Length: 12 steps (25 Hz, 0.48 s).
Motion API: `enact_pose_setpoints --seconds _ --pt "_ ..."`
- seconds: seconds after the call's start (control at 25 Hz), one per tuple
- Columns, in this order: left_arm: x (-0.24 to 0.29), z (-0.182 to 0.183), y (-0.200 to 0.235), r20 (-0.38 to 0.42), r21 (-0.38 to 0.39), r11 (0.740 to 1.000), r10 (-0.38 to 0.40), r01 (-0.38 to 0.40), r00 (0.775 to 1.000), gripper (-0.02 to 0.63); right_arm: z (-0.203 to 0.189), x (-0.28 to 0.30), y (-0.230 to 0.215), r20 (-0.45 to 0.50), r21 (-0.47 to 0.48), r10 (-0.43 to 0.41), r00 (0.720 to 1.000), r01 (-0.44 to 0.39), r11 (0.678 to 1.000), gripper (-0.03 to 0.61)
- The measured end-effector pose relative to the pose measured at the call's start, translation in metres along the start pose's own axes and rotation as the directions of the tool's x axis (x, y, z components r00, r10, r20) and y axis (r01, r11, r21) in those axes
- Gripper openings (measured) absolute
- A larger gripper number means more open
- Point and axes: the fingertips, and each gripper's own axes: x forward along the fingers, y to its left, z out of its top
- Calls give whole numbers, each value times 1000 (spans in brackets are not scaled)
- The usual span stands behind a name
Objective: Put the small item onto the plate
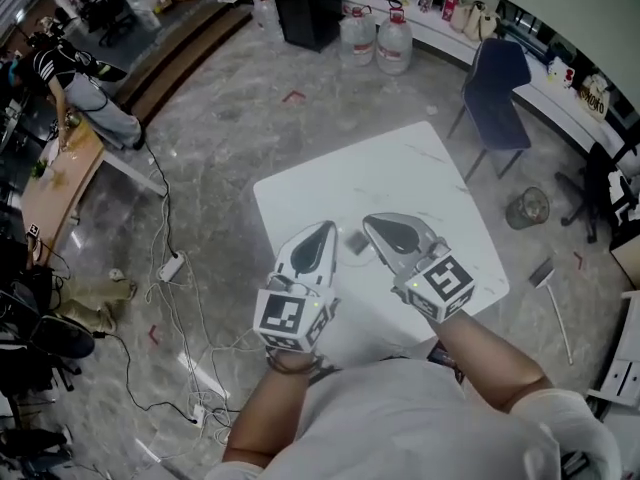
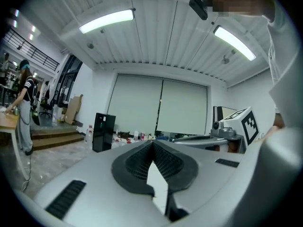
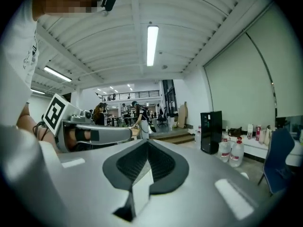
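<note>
The task is looking barely begun: the small flat grey item (image 1: 355, 242) is lying on the white square table (image 1: 400, 168), between the two grippers and apart from both, and nothing is lifting it. The left gripper (image 1: 329, 227) is hovering over the near part of the table with its ribbed black fingers (image 2: 166, 162) pressed together at the tips, nothing between them. The right gripper (image 1: 372, 223) is likewise holding its fingers (image 3: 162, 163) pressed together on nothing. No plate is showing in any view, so picking up the item, finding the plate and setting the item on it are all remaining. As for containers, a round bin (image 1: 527, 208) is standing on the floor beside the blue chair (image 1: 497, 80), its contents too small to tell, and large clear water bottles (image 1: 378, 38) are sitting farther off
</note>
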Motion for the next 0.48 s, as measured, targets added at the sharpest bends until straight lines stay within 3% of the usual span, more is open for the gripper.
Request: enact_pose_setpoints --seconds 0.28,0.48 --pt "-25 68 -43 103 38 999 31 -35 994 5 66 -37 25 41 -62 58 997 -56 997 2" --pt "-40 88 -59 129 65 995 63 -72 990 5 101 -56 41 114 -108 109 987 -96 989 2"
